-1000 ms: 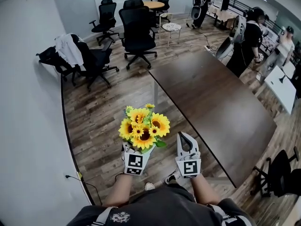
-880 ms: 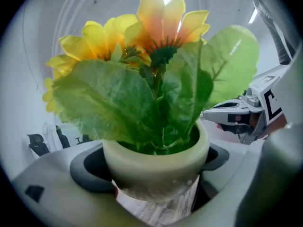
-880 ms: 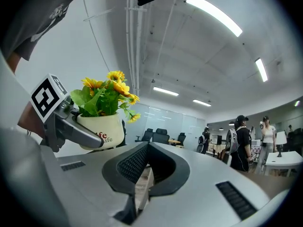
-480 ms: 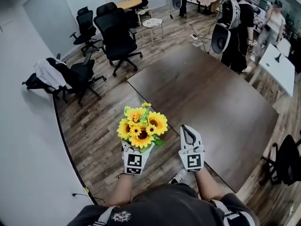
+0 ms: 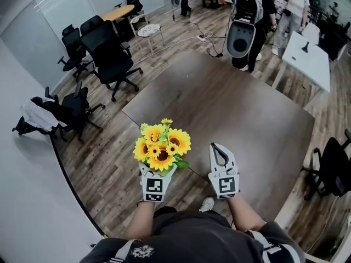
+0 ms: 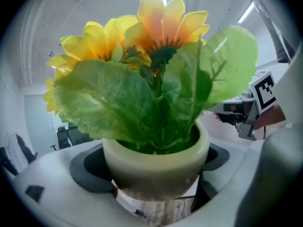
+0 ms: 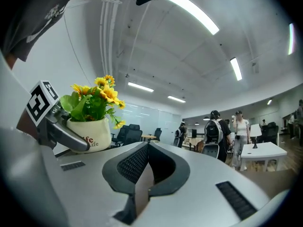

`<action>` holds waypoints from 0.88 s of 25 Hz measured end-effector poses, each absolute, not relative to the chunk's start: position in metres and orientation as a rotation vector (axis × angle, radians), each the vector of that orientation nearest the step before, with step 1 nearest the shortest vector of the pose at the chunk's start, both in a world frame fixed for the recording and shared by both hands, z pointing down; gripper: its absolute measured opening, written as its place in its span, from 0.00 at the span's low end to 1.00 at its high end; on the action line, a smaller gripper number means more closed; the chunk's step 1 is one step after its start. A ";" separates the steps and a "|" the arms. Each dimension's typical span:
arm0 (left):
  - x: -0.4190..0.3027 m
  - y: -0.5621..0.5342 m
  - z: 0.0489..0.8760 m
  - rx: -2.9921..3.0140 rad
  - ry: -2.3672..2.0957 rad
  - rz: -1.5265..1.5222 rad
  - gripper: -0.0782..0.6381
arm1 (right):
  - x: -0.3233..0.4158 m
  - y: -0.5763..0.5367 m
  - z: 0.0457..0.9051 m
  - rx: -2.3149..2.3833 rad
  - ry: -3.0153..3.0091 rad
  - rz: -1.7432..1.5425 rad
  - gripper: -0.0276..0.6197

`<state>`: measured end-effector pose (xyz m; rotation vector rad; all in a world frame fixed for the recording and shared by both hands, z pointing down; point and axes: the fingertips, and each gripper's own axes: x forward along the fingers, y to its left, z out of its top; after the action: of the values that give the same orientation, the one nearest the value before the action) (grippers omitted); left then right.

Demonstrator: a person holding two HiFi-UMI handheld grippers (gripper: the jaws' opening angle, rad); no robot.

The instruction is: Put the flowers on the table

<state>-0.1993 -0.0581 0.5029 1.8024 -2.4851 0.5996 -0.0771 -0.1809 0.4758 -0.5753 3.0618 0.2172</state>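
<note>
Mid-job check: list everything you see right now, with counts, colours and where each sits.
sunflowers: one bunch, yellow with green leaves, in the pot
pot: one, cream, between the left gripper's jaws
table: one, dark brown, ahead of both grippers
office chairs: several, black, far left; one at the right edge
white table: one, far right
round table: one, light wood, far back
people: at least three, standing beyond the table
left gripper: one, white, shut on the pot
right gripper: one, white, jaws together, empty
</note>
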 end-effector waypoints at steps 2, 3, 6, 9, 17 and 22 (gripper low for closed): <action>-0.198 -0.078 0.506 1.847 -2.456 0.594 0.86 | -0.069 -0.198 0.477 -0.641 3.046 0.161 0.08; -0.199 -0.089 0.509 1.871 -2.439 0.589 0.86 | -0.067 -0.207 0.478 -0.674 3.035 0.143 0.08; -0.206 -0.129 0.516 1.961 -2.374 0.572 0.86 | -0.069 -0.233 0.486 -0.767 3.034 0.127 0.08; -0.217 -0.169 0.520 2.074 -2.306 0.536 0.86 | -0.072 -0.254 0.494 -0.877 3.038 0.144 0.08; -0.229 -0.246 0.529 2.381 -2.035 0.497 0.86 | -0.065 -0.298 0.492 -1.286 2.930 0.180 0.08; -0.259 -0.269 0.536 2.506 -1.880 0.471 0.86 | -0.081 -0.302 0.501 -1.526 2.860 0.179 0.08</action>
<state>-0.2591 -0.2691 0.5365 2.5060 -1.8804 0.4711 -0.0806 -0.3016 0.5008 -1.5259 2.8596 0.1790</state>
